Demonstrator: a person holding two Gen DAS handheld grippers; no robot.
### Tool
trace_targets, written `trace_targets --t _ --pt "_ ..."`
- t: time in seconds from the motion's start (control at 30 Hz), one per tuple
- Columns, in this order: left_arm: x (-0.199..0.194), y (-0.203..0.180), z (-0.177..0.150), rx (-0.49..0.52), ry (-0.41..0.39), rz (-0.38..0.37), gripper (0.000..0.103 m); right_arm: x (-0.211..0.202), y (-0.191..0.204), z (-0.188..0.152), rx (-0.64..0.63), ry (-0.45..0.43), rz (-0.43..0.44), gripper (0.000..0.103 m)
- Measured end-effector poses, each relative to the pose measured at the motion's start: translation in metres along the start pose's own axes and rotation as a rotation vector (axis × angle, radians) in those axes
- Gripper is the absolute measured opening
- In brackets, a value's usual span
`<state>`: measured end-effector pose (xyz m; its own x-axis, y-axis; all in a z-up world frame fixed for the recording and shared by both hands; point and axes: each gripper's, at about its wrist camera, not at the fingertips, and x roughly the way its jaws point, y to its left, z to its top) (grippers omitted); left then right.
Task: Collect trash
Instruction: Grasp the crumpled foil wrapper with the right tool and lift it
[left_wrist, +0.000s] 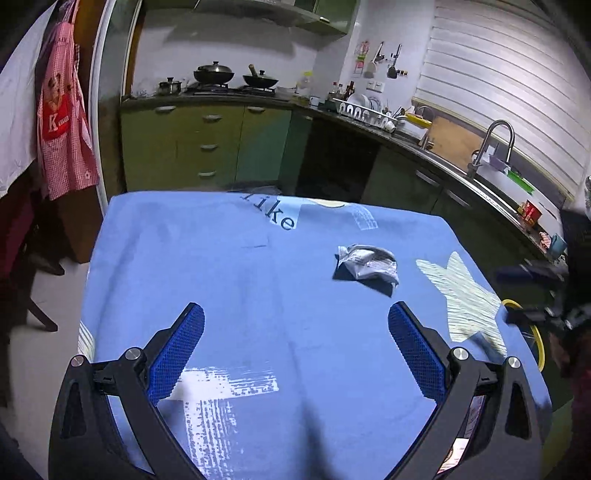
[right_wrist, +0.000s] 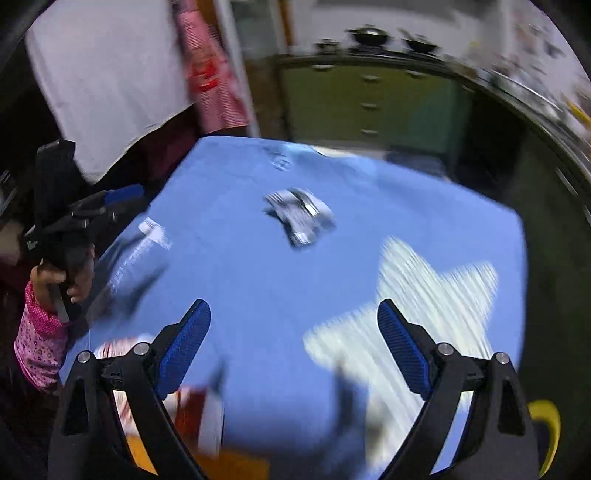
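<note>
Both grippers hover over the blue-covered desk (left_wrist: 229, 280), one crumpled wrapper (left_wrist: 367, 264) left to collect.

From my remote seat, I see the left gripper (left_wrist: 295, 354) with its fingers (left_wrist: 177, 354) spread wide and nothing between them, angled down at the cloth near the desk's near edge. The wrapper lies alone toward the far right part of the desk, just beside the pale star print (left_wrist: 465, 295), well apart from either gripper. The right gripper (right_wrist: 293, 350) is likewise released and empty, and its view is blurred. A yellow-rimmed bin (left_wrist: 537, 332) sits off the desk's right edge, which I judge is why the right side works there: a short carry for the wrapper.
</note>
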<state>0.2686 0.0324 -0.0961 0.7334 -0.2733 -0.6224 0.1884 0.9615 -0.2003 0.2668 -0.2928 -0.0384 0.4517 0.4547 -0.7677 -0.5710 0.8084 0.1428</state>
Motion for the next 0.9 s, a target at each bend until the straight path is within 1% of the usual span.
trace_targets --t 0.07,0.1,0.17,0.27,0.43,0.5,0.67,0.8,0.83,0.9 --pt "0.003 0.004 -0.003 -0.015 0.012 -0.01 0.098 0.024 -0.001 0.022 -0.037 0.011 0.021 0.087" --pt "0.004 0.003 -0.004 -0.015 0.016 -0.01 0.098 0.033 -0.001 0.027 -0.051 0.02 0.029 0.087" --pt "0.006 0.001 -0.006 -0.012 0.015 0.007 0.098 0.059 -0.003 0.042 -0.09 0.05 0.024 0.087" --pt "0.009 -0.002 -0.008 -0.012 0.022 0.001 0.098 0.093 -0.004 0.059 -0.15 0.096 0.007 0.087" --pt "0.015 -0.011 -0.011 0.012 0.041 0.009 0.098 0.123 -0.005 0.076 -0.176 0.131 -0.007 0.087" --pt "0.015 -0.012 -0.012 0.015 0.045 -0.001 0.098 0.129 -0.005 0.075 -0.178 0.142 -0.011 0.084" --pt "0.016 -0.014 -0.013 0.012 0.049 -0.015 0.098 0.143 -0.001 0.076 -0.197 0.183 -0.015 0.064" --pt "0.015 -0.014 -0.013 0.003 0.049 -0.019 0.098 0.144 -0.002 0.075 -0.192 0.193 -0.01 0.055" --pt "0.014 -0.014 -0.012 0.002 0.049 -0.018 0.098 0.144 -0.003 0.074 -0.19 0.196 -0.014 0.051" --pt "0.014 -0.015 -0.013 0.0 0.048 -0.02 0.098 0.145 -0.003 0.072 -0.181 0.205 -0.014 0.048"
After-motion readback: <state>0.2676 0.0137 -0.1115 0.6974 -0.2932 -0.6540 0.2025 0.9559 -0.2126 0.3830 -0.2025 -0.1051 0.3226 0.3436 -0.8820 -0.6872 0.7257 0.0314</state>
